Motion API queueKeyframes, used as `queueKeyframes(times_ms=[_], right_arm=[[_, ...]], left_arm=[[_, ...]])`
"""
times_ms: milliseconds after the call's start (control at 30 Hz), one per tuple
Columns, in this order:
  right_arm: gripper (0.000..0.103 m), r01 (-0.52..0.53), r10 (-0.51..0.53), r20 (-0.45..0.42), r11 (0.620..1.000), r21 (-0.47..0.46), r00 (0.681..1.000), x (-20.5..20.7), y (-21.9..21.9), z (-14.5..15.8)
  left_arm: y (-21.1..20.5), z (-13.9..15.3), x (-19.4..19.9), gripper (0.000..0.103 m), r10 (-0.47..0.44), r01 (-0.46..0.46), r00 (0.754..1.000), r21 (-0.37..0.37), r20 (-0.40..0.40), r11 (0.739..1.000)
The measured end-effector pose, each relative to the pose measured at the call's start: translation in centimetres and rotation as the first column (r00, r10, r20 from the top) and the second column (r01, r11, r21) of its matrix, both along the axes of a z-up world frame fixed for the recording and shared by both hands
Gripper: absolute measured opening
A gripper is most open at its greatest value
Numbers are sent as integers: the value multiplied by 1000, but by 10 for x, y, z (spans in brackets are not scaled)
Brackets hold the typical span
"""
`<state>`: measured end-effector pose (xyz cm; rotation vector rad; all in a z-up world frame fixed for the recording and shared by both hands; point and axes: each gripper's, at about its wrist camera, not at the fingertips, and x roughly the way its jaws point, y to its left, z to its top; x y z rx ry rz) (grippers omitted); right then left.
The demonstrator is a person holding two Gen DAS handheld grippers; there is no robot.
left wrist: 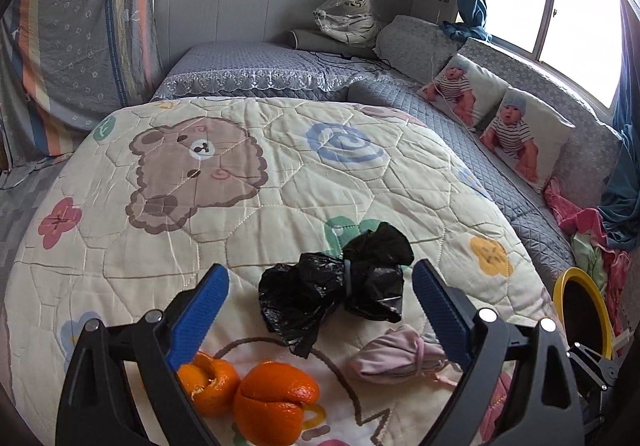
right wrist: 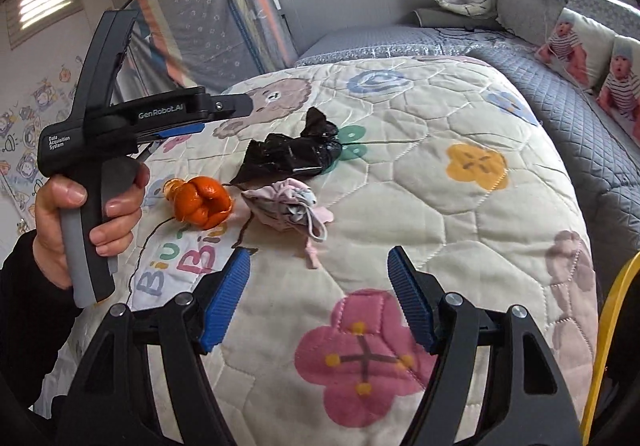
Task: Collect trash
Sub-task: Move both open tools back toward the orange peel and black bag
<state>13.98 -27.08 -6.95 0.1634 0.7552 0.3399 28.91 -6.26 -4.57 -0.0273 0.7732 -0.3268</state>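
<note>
Left wrist view: left claw (left wrist: 320, 286) open, empty, its fingers spread either side of a crumpled black plastic bag (left wrist: 336, 286) lying on the cartoon quilt (left wrist: 280, 181) of the bed. Orange peels (left wrist: 248, 394) and a wadded pink cloth (left wrist: 396, 354) lie just beside the bag, nearer the camera. Right claw (right wrist: 318, 298) also open and empty, above bare quilt, well short of the litter. Judgement: nothing collected yet; all three items remain. A yellow-rimmed bin (left wrist: 584, 310) sits at the bed's right edge, likely the destination. No obstruction around the bag; soft quilt folds may snag the fingertips.
</note>
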Motion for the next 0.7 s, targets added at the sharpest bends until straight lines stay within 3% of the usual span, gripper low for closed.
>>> queueKeyframes(times_ms=[167,700], right_arm=[[68,-46,46,-5,999,-29,999,8,16,4],[68,-219,219,-2,974,-52,976,31,99,16]], left_arm=[[23,-2,3,89,5,-6,1000,-54,-23,999],[126,-12,-27,89,163,-168,985,-94,-58,981]])
